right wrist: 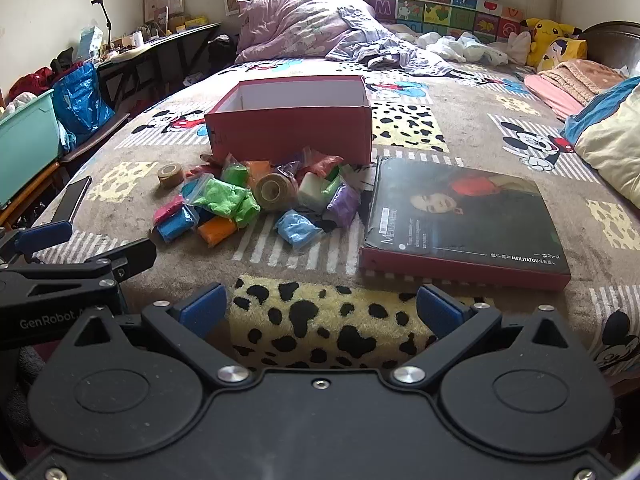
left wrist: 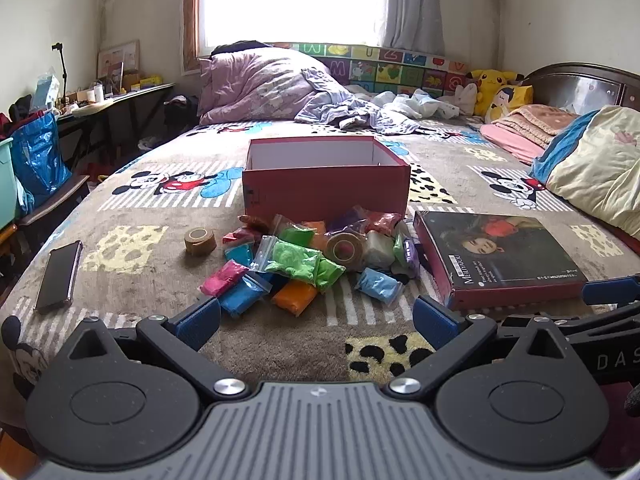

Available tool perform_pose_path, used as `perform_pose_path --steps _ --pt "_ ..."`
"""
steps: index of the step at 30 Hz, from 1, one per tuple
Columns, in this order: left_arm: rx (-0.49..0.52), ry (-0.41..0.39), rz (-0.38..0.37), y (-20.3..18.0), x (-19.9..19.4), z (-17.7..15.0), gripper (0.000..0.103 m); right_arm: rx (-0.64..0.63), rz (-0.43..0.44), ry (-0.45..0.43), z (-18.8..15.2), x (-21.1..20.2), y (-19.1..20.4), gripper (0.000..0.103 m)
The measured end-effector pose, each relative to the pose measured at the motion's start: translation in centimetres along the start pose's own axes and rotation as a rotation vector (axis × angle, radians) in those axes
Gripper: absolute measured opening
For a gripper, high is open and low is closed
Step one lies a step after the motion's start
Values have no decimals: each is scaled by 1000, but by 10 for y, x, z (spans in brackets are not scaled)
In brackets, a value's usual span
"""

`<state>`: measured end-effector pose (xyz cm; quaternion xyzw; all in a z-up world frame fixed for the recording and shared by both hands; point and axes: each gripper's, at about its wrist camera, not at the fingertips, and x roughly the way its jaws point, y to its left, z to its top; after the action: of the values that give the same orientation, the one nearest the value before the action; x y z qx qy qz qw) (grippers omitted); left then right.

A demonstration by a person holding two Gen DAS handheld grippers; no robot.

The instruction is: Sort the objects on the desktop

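Observation:
A pile of small coloured clay bags [left wrist: 304,264] [right wrist: 256,208] lies on the bed in front of an open red box [left wrist: 326,182] [right wrist: 292,128]. A tan tape roll [left wrist: 346,250] [right wrist: 276,191] rests in the pile; a second roll [left wrist: 200,241] [right wrist: 171,175] stands to its left. The red box lid [left wrist: 500,260] [right wrist: 460,220] with a portrait lies to the right. My left gripper [left wrist: 316,322] is open and empty, just short of the pile. My right gripper [right wrist: 322,308] is open and empty, nearer than the lid and pile.
A phone [left wrist: 58,276] [right wrist: 72,200] lies at the bed's left edge. The bed [left wrist: 280,344] has a Mickey-print blanket. A purple duvet [left wrist: 264,84] and clothes are heaped behind the box, pillows [left wrist: 592,164] at right. A desk and bags stand left of the bed.

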<state>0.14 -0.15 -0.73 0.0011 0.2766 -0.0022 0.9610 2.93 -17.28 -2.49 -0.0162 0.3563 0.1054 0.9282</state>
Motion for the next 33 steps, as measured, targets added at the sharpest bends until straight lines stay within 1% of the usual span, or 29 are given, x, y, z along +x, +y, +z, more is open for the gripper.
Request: perform_pose_path --steps 33 --pt "-5 17 -3 3 2 -3 103 -5 -4 11 -3 4 1 102"
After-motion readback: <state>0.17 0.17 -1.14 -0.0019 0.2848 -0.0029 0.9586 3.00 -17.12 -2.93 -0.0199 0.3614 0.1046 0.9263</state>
